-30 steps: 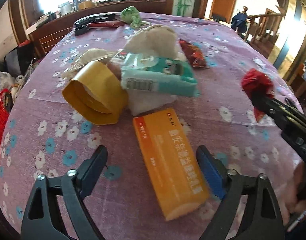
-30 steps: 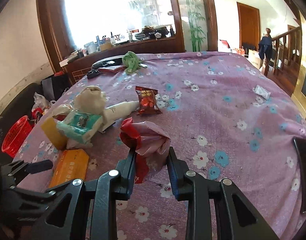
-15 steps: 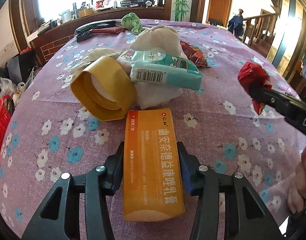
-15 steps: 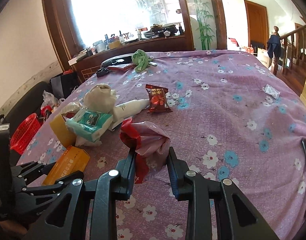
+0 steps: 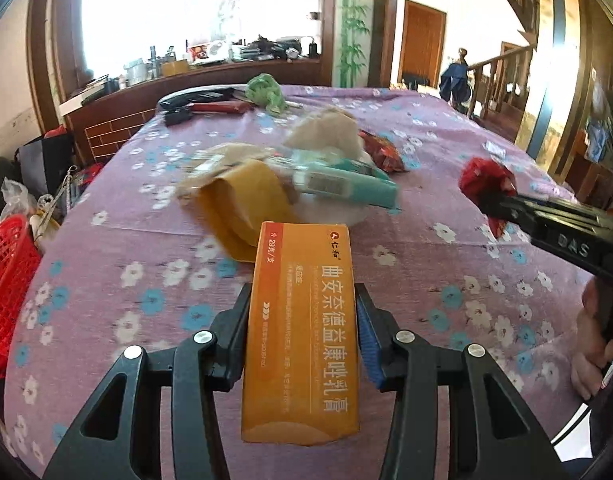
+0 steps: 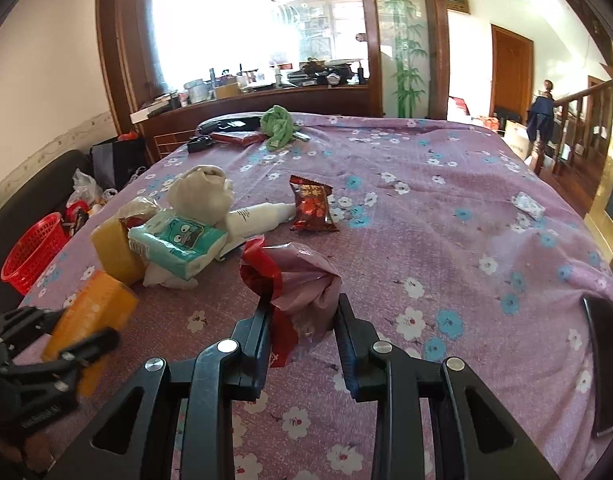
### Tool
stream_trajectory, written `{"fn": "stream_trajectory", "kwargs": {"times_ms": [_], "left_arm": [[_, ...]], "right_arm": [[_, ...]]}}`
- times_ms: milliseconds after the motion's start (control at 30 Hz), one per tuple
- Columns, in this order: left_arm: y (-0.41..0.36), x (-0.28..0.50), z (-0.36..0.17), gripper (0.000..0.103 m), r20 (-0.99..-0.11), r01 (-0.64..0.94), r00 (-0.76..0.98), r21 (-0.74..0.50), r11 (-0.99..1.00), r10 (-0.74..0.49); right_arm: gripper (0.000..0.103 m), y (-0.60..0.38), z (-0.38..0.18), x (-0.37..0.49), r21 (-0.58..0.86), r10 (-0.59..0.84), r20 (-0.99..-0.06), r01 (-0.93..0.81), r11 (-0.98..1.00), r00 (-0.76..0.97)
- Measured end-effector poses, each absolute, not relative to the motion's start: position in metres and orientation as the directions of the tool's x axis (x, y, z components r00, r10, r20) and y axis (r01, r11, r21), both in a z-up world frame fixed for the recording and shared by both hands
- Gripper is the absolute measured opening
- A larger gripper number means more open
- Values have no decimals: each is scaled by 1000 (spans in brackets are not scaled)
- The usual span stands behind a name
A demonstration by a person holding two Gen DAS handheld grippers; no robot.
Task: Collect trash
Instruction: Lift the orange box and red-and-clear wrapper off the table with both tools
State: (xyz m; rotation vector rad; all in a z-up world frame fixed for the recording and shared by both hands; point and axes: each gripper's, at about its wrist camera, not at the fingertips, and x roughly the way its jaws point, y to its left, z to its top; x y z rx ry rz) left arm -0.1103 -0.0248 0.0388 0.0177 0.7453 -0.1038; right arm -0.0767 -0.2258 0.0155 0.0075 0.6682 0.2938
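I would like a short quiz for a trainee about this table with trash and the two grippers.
1. True or false: the left gripper holds the orange box.
2. What is between the fingers of the right gripper? A) green cloth B) crumpled red and pink bag C) tissue pack
3. Fill in: beside the table, a red ____ stands at the left edge.

Key
1. True.
2. B, the crumpled bag.
3. basket.

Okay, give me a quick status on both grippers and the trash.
Left gripper shut on orange box, lifted off the cloth. Right gripper shut on red and pink wrapper. More litter on the table; red basket at far left, path clear.
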Motion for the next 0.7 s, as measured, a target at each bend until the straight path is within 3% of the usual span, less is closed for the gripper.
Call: {"fn": "stream_trajectory", "kwargs": {"times_ms": [233, 700], "left_arm": [[23, -117, 49, 45, -642, 59, 763, -53, 997, -79], [49, -130, 43, 46, -574, -25, 818, 22, 999, 33]], "right_arm": [[32, -176, 26, -106, 136, 343, -581, -328, 935, 738], [32, -113, 25, -135, 106, 355, -597, -368, 924, 719]]}}
